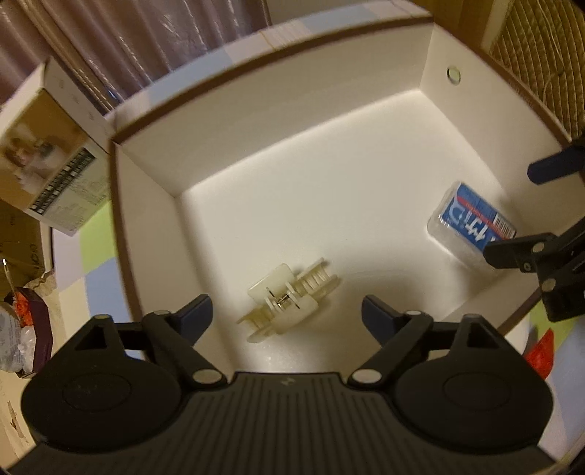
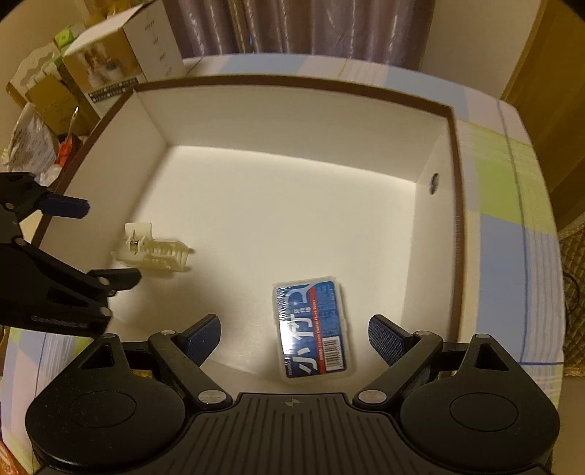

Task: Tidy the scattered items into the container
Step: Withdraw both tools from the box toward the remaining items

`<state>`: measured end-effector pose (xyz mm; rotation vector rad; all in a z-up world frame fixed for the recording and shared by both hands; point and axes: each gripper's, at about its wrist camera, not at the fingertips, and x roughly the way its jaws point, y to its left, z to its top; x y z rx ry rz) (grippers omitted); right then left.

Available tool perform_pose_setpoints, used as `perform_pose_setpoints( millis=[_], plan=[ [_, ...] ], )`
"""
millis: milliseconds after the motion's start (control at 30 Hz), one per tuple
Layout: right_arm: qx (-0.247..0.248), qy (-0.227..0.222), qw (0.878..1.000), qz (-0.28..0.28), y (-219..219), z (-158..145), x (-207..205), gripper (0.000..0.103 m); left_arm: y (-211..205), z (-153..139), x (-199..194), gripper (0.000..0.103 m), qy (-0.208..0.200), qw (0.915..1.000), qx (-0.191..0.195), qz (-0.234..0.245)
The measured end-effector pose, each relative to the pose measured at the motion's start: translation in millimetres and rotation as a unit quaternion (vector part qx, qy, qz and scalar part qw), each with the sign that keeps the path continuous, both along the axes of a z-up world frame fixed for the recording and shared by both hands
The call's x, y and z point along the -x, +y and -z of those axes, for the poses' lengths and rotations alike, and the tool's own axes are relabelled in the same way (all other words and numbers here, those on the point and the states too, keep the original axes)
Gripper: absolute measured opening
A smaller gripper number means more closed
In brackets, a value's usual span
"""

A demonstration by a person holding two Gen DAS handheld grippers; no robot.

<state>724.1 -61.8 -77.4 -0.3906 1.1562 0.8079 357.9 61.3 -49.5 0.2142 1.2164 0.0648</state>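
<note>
White box [image 2: 292,120] with a brown rim; cream hair clip [image 2: 153,250]; blue, red-striped floss-pick case [image 2: 314,329]; pastel blue, green and white checked worktop [image 2: 512,237].

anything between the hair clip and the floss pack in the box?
Nothing: only bare white box floor lies between the hair clip and the floss pack. The right wrist view shows the whole stretch.

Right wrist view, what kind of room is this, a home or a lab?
Probably a home. Mauve pleated curtains hang behind a table under a pastel checked cloth, with printed cardboard product boxes piled beside the white open box.
</note>
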Motion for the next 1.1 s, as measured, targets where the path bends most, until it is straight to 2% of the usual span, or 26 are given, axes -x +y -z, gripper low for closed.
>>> perform_pose_setpoints(
  millis=[400, 733, 967, 1100],
  plan=[
    [-0.068, -0.028, 0.997, 0.037, -44, -42, 20, 0.093, 2, -47, 50, 0.087, -0.065, 0.9978, 0.003, -0.012],
    [-0.115, -0.05, 0.991, 0.045, -72, -63, 51, 0.093, 12, -79, 105, 0.087, -0.114, 0.9921, 0.031, -0.043],
    [-0.133, -0.076, 0.987, 0.05, -95, -63, 79, 0.093, 21, -74, 152, 0.087, -0.129, 0.9882, 0.069, -0.047],
    [-0.124, -0.071, 0.988, 0.059, -111, -45, 93, 0.093, 24, -53, 174, 0.081, -0.109, 0.9888, 0.092, -0.045]
  ],
)
